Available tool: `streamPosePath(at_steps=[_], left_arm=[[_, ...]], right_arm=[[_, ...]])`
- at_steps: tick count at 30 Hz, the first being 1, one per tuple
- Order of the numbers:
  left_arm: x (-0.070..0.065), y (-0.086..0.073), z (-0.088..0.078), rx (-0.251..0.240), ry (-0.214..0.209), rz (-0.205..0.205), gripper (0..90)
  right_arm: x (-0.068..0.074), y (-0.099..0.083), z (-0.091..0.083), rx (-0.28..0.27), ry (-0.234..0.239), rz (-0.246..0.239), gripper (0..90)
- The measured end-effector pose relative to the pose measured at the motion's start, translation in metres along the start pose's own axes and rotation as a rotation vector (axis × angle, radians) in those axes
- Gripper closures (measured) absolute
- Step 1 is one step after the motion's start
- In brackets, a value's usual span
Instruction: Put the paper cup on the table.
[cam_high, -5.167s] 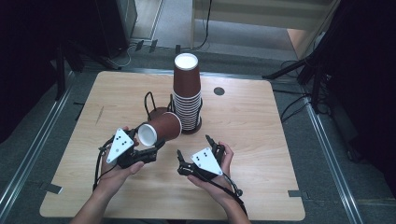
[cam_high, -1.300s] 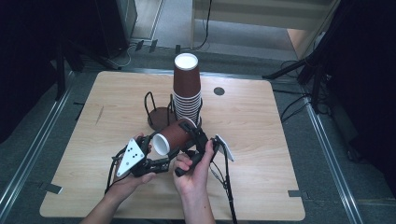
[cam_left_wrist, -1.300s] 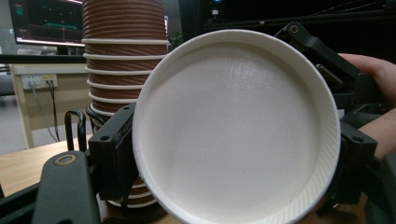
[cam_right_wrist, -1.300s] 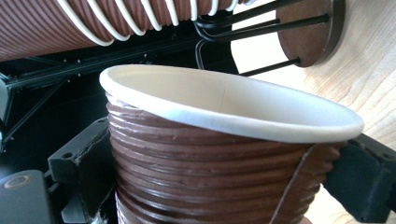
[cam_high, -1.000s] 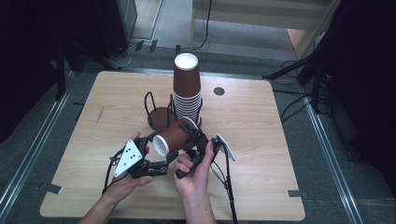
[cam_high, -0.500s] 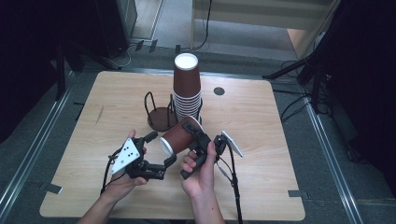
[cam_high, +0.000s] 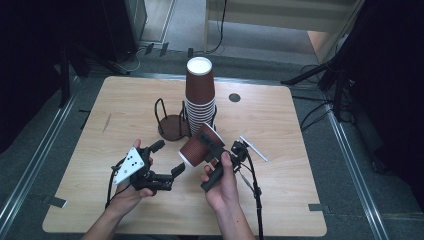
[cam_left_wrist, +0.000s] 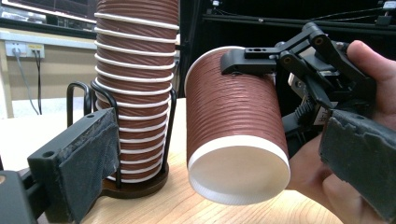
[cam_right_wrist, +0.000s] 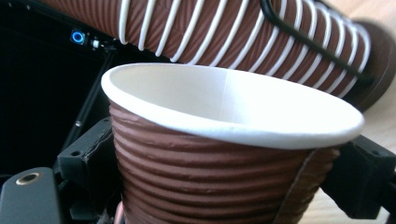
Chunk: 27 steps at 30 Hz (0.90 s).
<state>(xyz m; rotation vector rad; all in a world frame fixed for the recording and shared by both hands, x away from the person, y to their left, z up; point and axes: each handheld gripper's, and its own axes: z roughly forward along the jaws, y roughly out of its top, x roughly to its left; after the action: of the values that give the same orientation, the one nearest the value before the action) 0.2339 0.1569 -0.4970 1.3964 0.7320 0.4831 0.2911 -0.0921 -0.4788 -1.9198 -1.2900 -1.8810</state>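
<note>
Cup: clamped in right claw, tilted above counter, just beside stack. Left claw just opened wide, empty. Handover done. Next: carry cup to stack, align rim, seat w/o toppling.

Black two-jaw left gripper carries a grey three-cornered dotted plate; right gripper trails a black cable.
</note>
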Motion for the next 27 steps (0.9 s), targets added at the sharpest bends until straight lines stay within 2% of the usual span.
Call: streamPosePath(at_steps=[1, 4, 6, 8, 11, 17, 22, 27], left_arm=[[0.0, 0.0, 0.0, 0.002, 0.001, 0.001, 0.0], [0.001, 0.0, 0.0, 0.009, 0.003, 0.001, 0.0], [0.001, -0.001, -0.001, 0.01, 0.003, 0.001, 0.0], [0.001, 0.0, -0.001, 0.009, 0.004, -0.002, 0.0], [0.002, 0.001, -0.003, 0.009, -0.001, -0.021, 0.0], [0.005, 0.0, -0.006, 0.022, 0.015, -0.028, 0.0], [0.007, -0.001, -0.01, 0.033, 0.035, -0.031, 0.0], [0.011, 0.0, -0.016, 0.031, 0.061, -0.029, 0.0]], right_arm=[[0.0, 0.001, -0.001, -0.003, -0.003, -0.026, 11.0], [0.001, 0.003, -0.003, -0.011, -0.011, -0.065, 11.0], [0.001, 0.005, -0.004, -0.013, -0.015, -0.076, 11.0], [0.001, 0.006, -0.005, -0.025, -0.037, -0.103, 11.0], [0.001, 0.008, -0.008, -0.01, -0.043, -0.126, 11.0], [-0.006, 0.019, -0.02, -0.031, -0.091, -0.212, 11.0], [-0.012, 0.027, -0.03, -0.061, -0.105, -0.231, 10.9], [-0.019, 0.029, -0.035, -0.095, -0.096, -0.246, 10.9]])
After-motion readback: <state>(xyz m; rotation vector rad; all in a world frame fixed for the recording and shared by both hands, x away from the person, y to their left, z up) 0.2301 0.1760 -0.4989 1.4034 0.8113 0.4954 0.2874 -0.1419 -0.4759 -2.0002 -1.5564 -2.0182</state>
